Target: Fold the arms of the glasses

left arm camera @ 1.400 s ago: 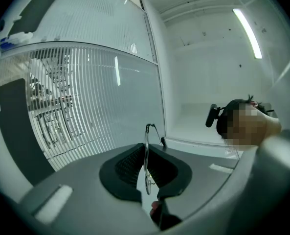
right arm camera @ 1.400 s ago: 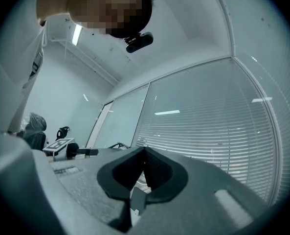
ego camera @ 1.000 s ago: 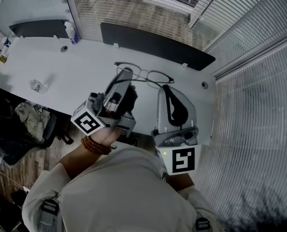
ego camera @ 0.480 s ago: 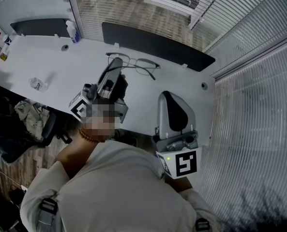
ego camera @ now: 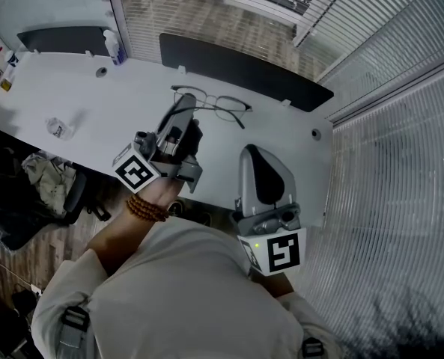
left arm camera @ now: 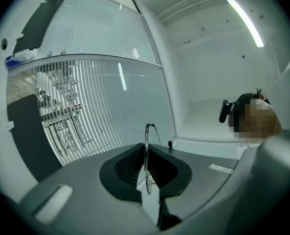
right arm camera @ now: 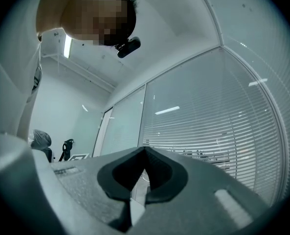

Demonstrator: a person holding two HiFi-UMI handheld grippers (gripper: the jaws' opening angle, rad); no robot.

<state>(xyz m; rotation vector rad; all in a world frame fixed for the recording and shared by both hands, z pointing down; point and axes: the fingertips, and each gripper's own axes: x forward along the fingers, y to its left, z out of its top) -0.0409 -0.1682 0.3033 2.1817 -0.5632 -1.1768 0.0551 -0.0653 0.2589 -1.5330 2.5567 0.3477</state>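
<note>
Left tongs [ego camera: 183, 109] are clamped on a thin wire bit of the glasses [ego camera: 220, 105] over the white surface [ego camera: 72, 96]. Right tongs [ego camera: 254, 152] are pinched closed on nothing, well apart from the glasses.

White desk [ego camera: 72, 92] beside glass walls [ego camera: 42, 2] with slatted blinds [ego camera: 401, 140], wood floor [ego camera: 53, 238].

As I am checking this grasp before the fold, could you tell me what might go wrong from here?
1. The left gripper is shut on just a thin wire part of the glasses, near one end. The frame could pivot or slip between the fingers once an arm is pushed.
2. The right gripper is shut and apart from the glasses. It must approach the slender arm carefully, since a misjudged push might bend it.
</note>
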